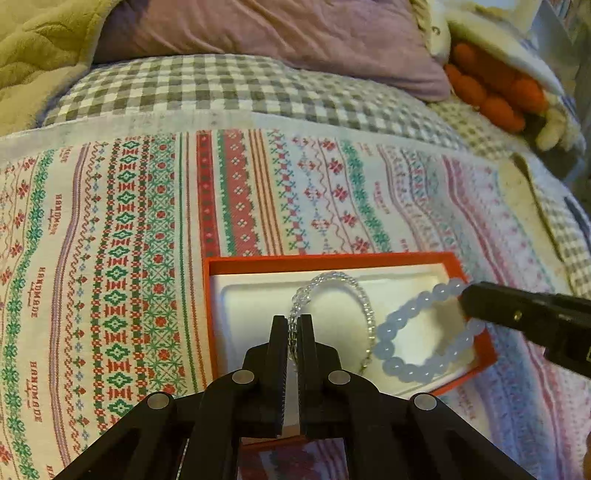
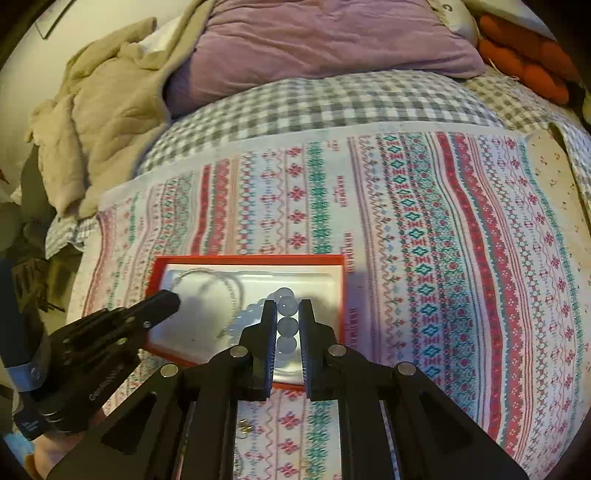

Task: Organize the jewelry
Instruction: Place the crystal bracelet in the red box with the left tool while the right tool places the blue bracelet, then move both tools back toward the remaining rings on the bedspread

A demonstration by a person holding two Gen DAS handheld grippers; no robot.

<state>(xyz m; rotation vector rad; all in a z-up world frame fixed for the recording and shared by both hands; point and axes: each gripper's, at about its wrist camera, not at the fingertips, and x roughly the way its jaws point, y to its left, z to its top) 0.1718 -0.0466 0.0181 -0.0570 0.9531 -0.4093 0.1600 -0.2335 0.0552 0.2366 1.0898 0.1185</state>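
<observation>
A red box (image 1: pixel 325 259) with a white lining lies on the patterned cloth; it also shows in the right wrist view (image 2: pixel 251 260). My left gripper (image 1: pixel 294 325) is shut on a clear small-bead bracelet (image 1: pixel 332 277), held over the box lining. My right gripper (image 2: pixel 287 310) is shut on a pale blue round-bead bracelet (image 2: pixel 287 325); that bracelet (image 1: pixel 406 310) hangs over the box's right part, with the right gripper's fingers (image 1: pixel 491 304) at its far right. The left gripper's fingers (image 2: pixel 162 301) reach over the box's left side, by the clear bracelet (image 2: pixel 207 275).
The patterned cloth (image 1: pixel 129 240) covers a checked blanket (image 1: pixel 221 85) on a bed. A purple pillow (image 1: pixel 277 29) and an orange and white plush toy (image 1: pixel 495 85) lie behind. A small gold piece (image 2: pixel 245 428) lies on the cloth under my right gripper.
</observation>
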